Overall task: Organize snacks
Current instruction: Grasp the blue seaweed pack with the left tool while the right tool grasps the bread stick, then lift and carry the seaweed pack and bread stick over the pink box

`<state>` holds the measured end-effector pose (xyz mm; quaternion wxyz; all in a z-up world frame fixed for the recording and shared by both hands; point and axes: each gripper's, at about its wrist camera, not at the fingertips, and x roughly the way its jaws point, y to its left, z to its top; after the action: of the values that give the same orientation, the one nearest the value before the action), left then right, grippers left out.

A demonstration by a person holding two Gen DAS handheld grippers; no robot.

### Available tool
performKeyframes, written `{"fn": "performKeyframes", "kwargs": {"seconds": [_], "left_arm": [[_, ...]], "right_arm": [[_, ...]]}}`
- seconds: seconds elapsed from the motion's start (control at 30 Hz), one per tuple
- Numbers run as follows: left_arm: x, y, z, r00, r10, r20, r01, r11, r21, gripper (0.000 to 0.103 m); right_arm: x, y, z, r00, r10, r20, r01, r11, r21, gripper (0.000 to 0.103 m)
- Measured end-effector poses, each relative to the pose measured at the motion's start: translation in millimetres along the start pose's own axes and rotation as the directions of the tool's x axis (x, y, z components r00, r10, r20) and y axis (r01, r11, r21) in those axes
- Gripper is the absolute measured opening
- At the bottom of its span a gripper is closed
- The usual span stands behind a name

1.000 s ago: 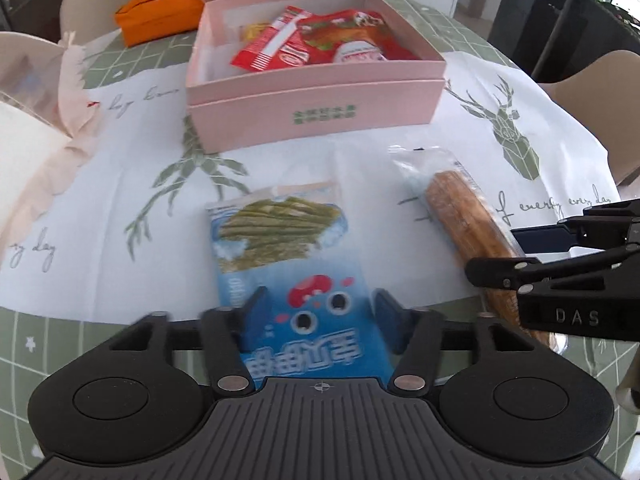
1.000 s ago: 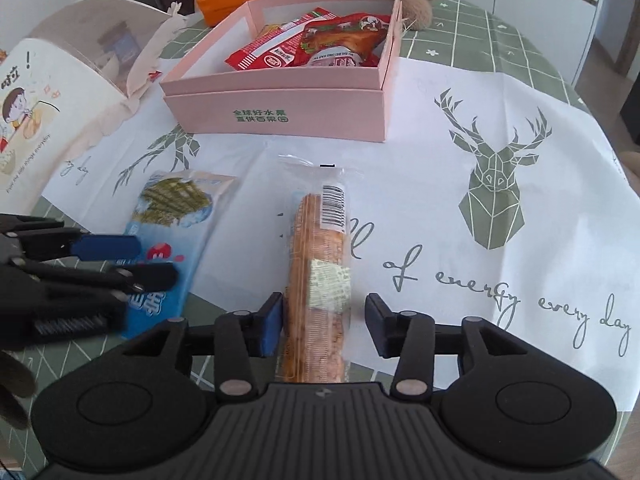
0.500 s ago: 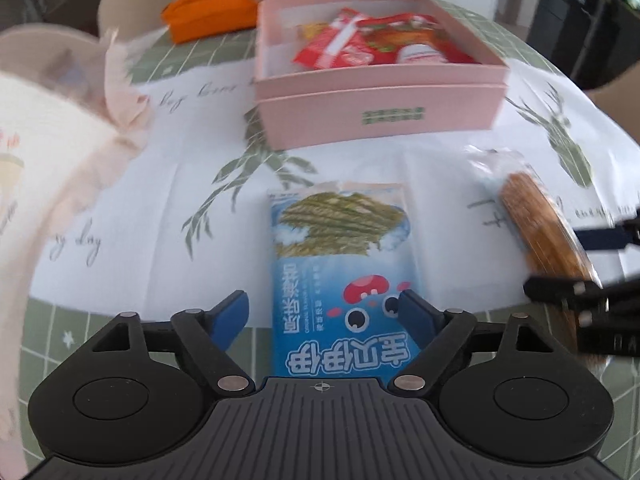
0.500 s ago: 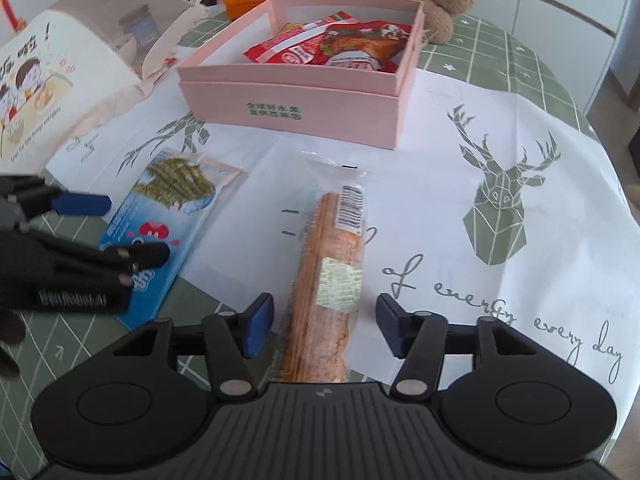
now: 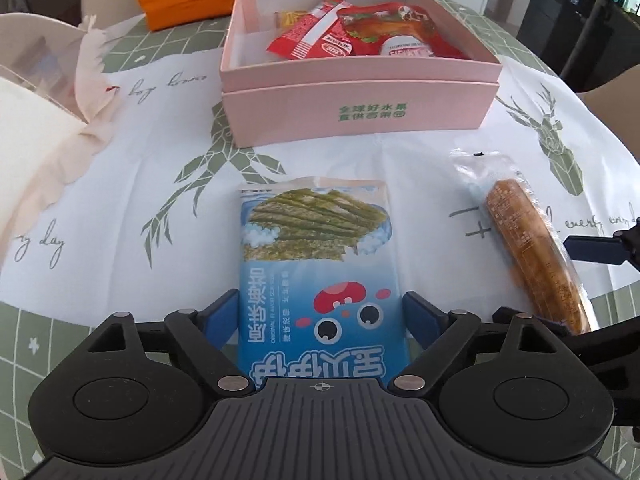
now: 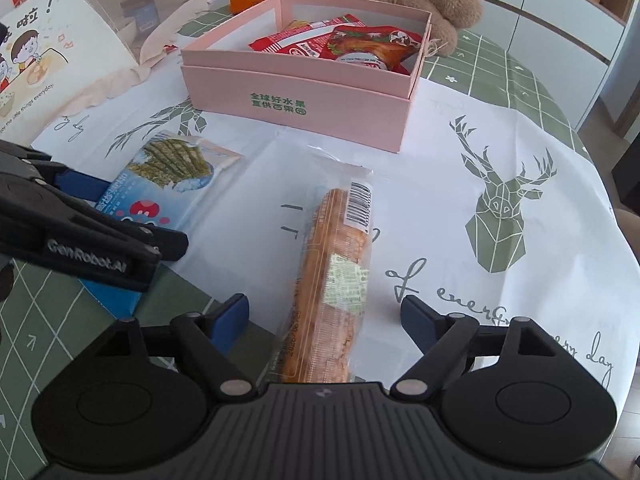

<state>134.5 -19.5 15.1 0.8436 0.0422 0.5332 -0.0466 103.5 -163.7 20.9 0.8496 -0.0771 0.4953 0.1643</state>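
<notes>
so, partway through: the pink box (image 5: 360, 116) at the back of the table already holds a few red snack packets (image 5: 320, 36) — i count about three, overlapping, so i can't be sure. two snacks still lie outside on the white cloth (image 6: 440, 184), near the box. my left gripper (image 5: 320, 312) is opening, spread wide around one blue seaweed packet (image 5: 316, 256), pads not pressing. my right gripper (image 6: 324, 312) is opening too, astride one long wrapped biscuit bar (image 6: 336, 276), clear of both sides. neither is gripped yet; both still need boxing.
</notes>
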Motion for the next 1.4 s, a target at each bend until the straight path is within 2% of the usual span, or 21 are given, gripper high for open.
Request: {"fn": "performKeyframes", "kwargs": {"seconds": [0.2, 0.3, 0.33, 0.37, 0.43, 0.47, 0.53, 0.67, 0.77, 0.9, 1.0, 1.1, 1.2, 1.27, 1.33, 1.37, 1.4], "left_arm": [[0.1, 3.5, -0.2, 1.0, -0.021, 0.01, 0.021, 0.999, 0.029, 0.089], [-0.5, 2.6, -1.1, 0.999, -0.032, 0.021, 0.031, 0.998, 0.059, 0.086], [-2.6, 3.7, -2.2, 0.999, -0.046, 0.023, 0.045, 0.997, 0.061, 0.085], [-5.8, 5.6, -3.7, 0.997, -0.07, 0.03, 0.069, 0.996, 0.058, 0.082], [-12.8, 9.3, -8.5, 0.991, -0.125, 0.037, 0.123, 0.991, 0.052, 0.081], [-15.2, 10.0, -11.7, 0.99, -0.138, 0.036, 0.136, 0.989, 0.058, 0.081], [-18.4, 10.6, -17.3, 0.988, -0.149, 0.03, 0.146, 0.986, 0.076, 0.081], [-30.4, 18.7, -24.2, 0.983, -0.178, 0.043, 0.175, 0.981, 0.079, 0.081], [-53.4, 31.3, -17.9, 0.972, -0.217, 0.089, 0.213, 0.976, 0.049, 0.081], [-94.2, 52.0, 29.4, 0.939, -0.29, 0.187, 0.291, 0.956, 0.022, 0.082], [-120.8, 66.4, 80.1, 0.899, -0.345, 0.268, 0.357, 0.934, 0.006, 0.086], [-123.8, 75.3, 124.7, 0.874, -0.387, 0.294, 0.405, 0.914, -0.001, 0.089], [-101.9, 81.4, 161.6, 0.865, -0.387, 0.318, 0.411, 0.911, -0.009, 0.09], [-64.7, 84.5, 179.8, 0.871, -0.379, 0.313, 0.408, 0.912, -0.03, 0.09], [-20.5, 83.9, 192.8, 0.894, -0.383, 0.233, 0.402, 0.915, -0.042, 0.09], [-6.0, 83.1, 195.4, 0.899, -0.394, 0.193, 0.407, 0.913, -0.035, 0.09], [6.6, 79.7, 194.1, 0.902, -0.402, 0.157, 0.411, 0.911, -0.028, 0.09]], "right_arm": [[-0.3, 1.0, -0.5, 1.0, -0.005, -0.007, 0.006, 1.0, 0.008, 0.083], [-1.3, 3.4, 0.1, 1.0, -0.004, -0.011, 0.004, 1.0, 0.007, 0.075], [-2.7, 4.9, -0.2, 1.0, -0.001, -0.01, 0.001, 1.0, -0.001, 0.063], [-5.3, 7.3, -0.3, 1.0, 0.006, -0.01, -0.006, 1.0, -0.013, 0.045], [-10.4, 10.4, 0.3, 0.999, 0.027, -0.025, -0.028, 0.999, -0.029, 0.03], [-12.2, 10.0, 0.8, 0.997, 0.064, -0.042, -0.064, 0.998, -0.012, 0.029], [-14.7, 9.7, 0.9, 0.99, 0.123, -0.064, -0.122, 0.992, 0.018, 0.028], [-21.2, 16.2, 5.6, 0.993, 0.106, -0.049, -0.106, 0.994, 0.003, 0.028], [-33.3, 14.2, 14.6, 0.993, 0.118, -0.022, -0.117, 0.993, 0.021, 0.028], [-61.7, 6.7, 40.9, 0.991, 0.127, 0.032, -0.128, 0.991, 0.034, 0.028], [-88.7, -3.4, 81.6, 0.988, 0.111, 0.106, -0.116, 0.992, 0.048, 0.028], [-105.3, -16.6, 128.3, 0.98, 0.097, 0.173, -0.112, 0.991, 0.077, 0.028], [-98.8, -30.4, 174.3, 0.976, 0.087, 0.199, -0.116, 0.984, 0.137, 0.028], [-77.9, -42.3, 198.5, 0.976, 0.104, 0.192, -0.142, 0.971, 0.195, 0.033], [-44.2, -51.7, 214.9, 0.974, 0.137, 0.181, -0.177, 0.958, 0.227, 0.043], [-25.9, -55.1, 217.5, 0.977, 0.137, 0.164, -0.174, 0.955, 0.241, 0.043], [-6.9, -59.1, 219.4, 0.986, 0.103, 0.134, -0.136, 0.955, 0.264, 0.043]]}}
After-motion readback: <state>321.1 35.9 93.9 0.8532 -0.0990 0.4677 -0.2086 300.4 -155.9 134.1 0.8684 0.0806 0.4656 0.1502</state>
